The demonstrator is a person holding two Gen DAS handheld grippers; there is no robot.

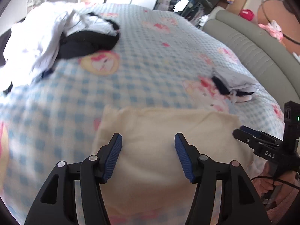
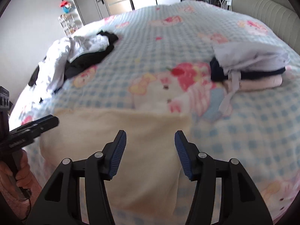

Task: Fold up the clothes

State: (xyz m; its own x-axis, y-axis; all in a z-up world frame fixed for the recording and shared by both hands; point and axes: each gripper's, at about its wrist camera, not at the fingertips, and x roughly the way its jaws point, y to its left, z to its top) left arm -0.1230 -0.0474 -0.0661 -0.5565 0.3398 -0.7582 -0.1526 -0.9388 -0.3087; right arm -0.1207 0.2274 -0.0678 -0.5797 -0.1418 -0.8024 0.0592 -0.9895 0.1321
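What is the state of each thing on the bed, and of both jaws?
Cream garment: spread flat near the bed edge, not held.
Folded stack: folded and piled to the right.
Unfolded pile: crumpled, white and black mixed, to the left.
Left gripper: jaws open, empty.
Right gripper: jaws open, empty.

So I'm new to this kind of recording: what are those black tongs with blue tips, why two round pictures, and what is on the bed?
There is no robot here. A person holds a two-finger gripper in each hand, and each carries a fisheye camera looking along its fingers, so you get two round pictures. One shows the left gripper from its own camera, the other the right gripper. Both are open and hold nothing. They hover over a cream garment lying flat on the checked bedspread. Further off lie an unfolded pile of white and black clothes and a small folded stack.
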